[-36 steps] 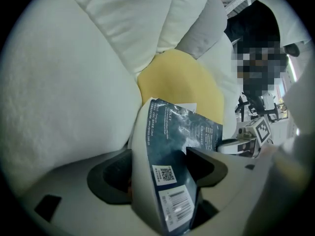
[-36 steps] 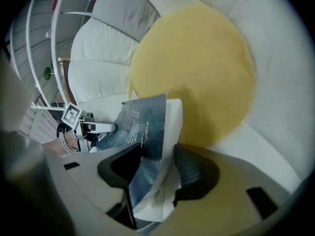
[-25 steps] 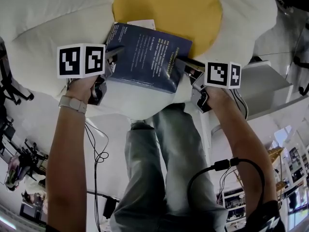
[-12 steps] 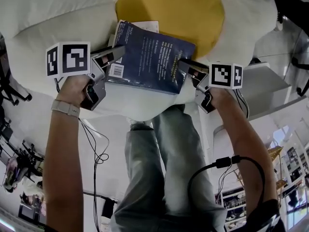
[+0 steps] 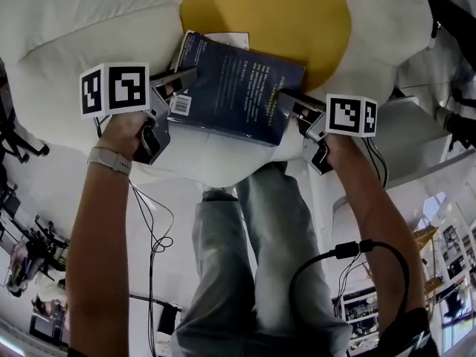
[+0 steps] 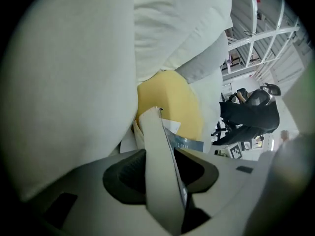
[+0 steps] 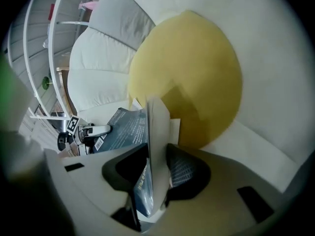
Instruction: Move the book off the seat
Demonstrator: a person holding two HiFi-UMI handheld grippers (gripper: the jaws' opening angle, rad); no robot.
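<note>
Since before, my left gripper [image 5: 177,80] has closed onto the book [image 5: 238,88], pinching its left edge; my right gripper [image 5: 288,104] pinches its right edge; the book is at the front edge of the seat [image 5: 67,28]; I think it can lift off now.

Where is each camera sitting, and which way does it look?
Head view: on the person's head, looking down at the book and white seat; arms, legs, left gripper and right gripper show.
Left gripper view: on that gripper, looking along its jaws, which have just been closing on the book's edge, towards the yellow cushion.
Right gripper view: on that gripper, looking along its jaws, clamped on the book's other edge; the left gripper shows beyond.
Shared: all three show book and yellow cushion.
</note>
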